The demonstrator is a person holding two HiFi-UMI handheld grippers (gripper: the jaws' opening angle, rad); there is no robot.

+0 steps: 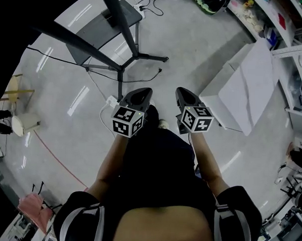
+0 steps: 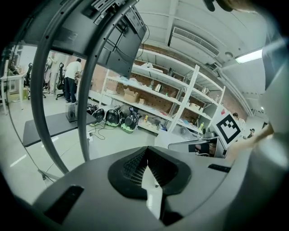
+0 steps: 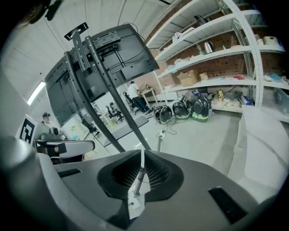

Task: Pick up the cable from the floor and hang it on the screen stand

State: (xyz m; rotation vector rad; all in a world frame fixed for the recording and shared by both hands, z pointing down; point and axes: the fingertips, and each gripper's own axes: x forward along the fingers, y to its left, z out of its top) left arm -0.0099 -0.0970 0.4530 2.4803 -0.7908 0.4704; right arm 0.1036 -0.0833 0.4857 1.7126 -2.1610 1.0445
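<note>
The screen stand (image 1: 119, 42) rises at the upper left on black poles, its legs spread on the grey floor. A white cable (image 1: 104, 113) with a white plug block (image 1: 111, 100) lies on the floor just left of my left gripper (image 1: 138, 94). A thin black cable (image 1: 137, 76) runs past the stand's foot. My right gripper (image 1: 183, 92) hangs beside the left one. Both are held above the floor, shut and with nothing in them. In the left gripper view the left gripper (image 2: 146, 151) points at the stand's poles (image 2: 88, 99). In the right gripper view the right gripper (image 3: 142, 153) faces the screen (image 3: 104, 58).
A white table (image 1: 251, 86) stands at the right, with shelving (image 1: 287, 28) behind it. Helmets (image 3: 189, 110) and more cables lie by the far shelves. A red cord (image 1: 56, 156) crosses the floor at lower left. People stand far behind (image 2: 70, 81).
</note>
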